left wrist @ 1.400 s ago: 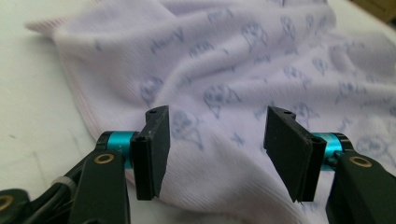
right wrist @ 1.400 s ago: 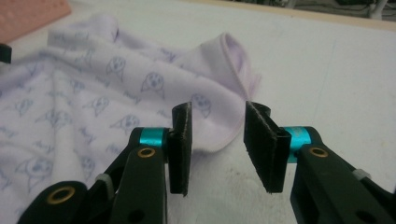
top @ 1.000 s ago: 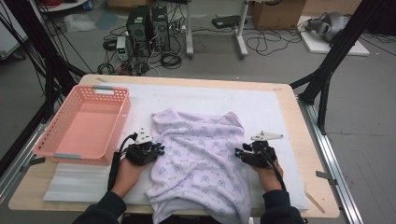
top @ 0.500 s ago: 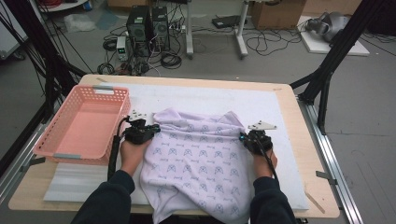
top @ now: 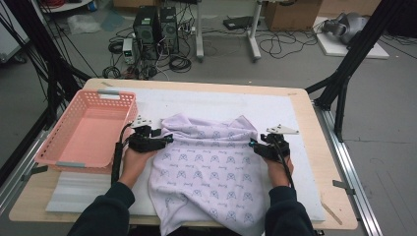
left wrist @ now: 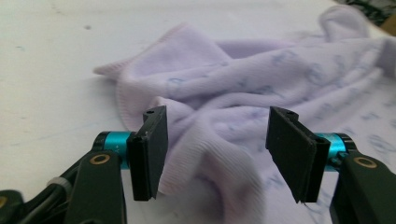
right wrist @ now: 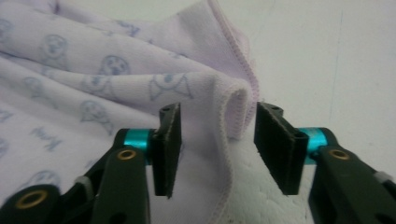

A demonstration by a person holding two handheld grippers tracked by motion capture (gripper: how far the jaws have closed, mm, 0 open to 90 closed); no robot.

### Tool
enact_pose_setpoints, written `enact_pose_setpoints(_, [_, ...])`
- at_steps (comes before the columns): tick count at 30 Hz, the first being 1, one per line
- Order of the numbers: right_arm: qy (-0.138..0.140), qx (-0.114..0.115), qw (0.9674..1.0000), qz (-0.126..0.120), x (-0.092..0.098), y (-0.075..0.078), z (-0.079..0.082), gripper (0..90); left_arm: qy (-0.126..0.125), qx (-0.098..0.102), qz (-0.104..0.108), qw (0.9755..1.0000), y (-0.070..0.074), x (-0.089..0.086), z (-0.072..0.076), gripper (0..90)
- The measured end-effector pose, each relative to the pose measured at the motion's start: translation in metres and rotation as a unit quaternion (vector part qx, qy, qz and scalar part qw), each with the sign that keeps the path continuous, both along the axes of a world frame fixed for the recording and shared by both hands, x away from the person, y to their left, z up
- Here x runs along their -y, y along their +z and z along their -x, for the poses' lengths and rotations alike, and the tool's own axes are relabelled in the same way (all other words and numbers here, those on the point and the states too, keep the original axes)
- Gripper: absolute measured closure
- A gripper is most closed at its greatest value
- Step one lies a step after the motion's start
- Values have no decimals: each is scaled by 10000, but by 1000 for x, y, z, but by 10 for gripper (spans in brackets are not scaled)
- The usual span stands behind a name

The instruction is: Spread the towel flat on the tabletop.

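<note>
A wooden counter [top: 314,123] has round corners. A big white mat [top: 216,105] lies flat on it and covers most of the top. A pink basket [top: 64,142] sits on the left side, partly on the mat. A light purple cloth [top: 209,167] with small blue pictures lies on the mat in the middle. It is bunched up along its far edge, and its near edge hangs over the front of the counter.
</note>
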State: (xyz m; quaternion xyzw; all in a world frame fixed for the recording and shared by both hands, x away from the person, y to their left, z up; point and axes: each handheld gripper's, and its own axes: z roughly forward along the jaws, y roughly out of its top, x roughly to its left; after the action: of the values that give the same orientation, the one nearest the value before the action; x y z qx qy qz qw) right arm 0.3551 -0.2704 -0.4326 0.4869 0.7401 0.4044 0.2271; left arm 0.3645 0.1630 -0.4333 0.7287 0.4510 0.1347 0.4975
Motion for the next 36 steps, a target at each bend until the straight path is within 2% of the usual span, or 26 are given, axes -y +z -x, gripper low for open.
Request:
enact_pose_setpoints(3, [227,-43,9997,-19,2,4,13,418,-223,10,10,9998,2,-1,11,325])
enact_pose_setpoints(6, [611,-170,9978,176,2,5,28,383,-220,175,37,9996,4,-2,26,303])
enact_pose_setpoints(8, [779,-147,9967,178,2,4,37,356,-200,243,90,9995,2,-4,35,280])
enact_pose_setpoints(9, [842,-114,9962,166,3,4,41,336,-208,235,110,9994,1,-4,40,279])
enact_pose_setpoints(12, [1061,291,9934,325,4,4,55,321,-247,220,80,9994,-6,-8,55,270])
enact_pose_setpoints(14, [1192,427,9910,434,5,4,64,309,-253,230,141,9993,-9,-12,65,273])
enact_pose_setpoints(16, [1162,465,9910,474,5,4,73,266,-214,293,87,9993,-7,-15,71,273])
enact_pose_setpoints(18, [941,404,9939,418,6,4,80,200,-181,235,255,9992,-7,-17,77,283])
enact_pose_setpoints(21, [812,434,9955,214,11,3,91,200,-340,140,220,9991,-11,-18,87,284])
enact_pose_setpoints(23, [833,420,9954,236,13,2,95,199,-392,16,221,9990,-14,-17,91,298])
enact_pose_setpoints(26, [858,178,9957,311,11,-4,96,199,-442,-134,95,9989,-19,-15,96,306])
enact_pose_setpoints(28, [904,43,9949,455,8,-9,95,204,-459,-79,-81,9989,-18,-12,98,308])
enact_pose_setpoints(30, [943,-122,9941,519,4,-12,94,252,-567,-63,-253,9980,-18,-7,100,308])
enact_pose_setpoints(32, [982,-224,9933,572,1,-14,93,294,-713,-46,-471,9963,-18,-2,101,311])
enact_pose_setpoints(34, [1021,-311,9922,645,-2,-17,91,322,-692,-79,-846,9940,-19,5,103,368])
enact_pose_setpoints(36, [1017,-370,9925,565,-2,-17,89,356,-595,97,-1267,9901,-18,10,106,463])
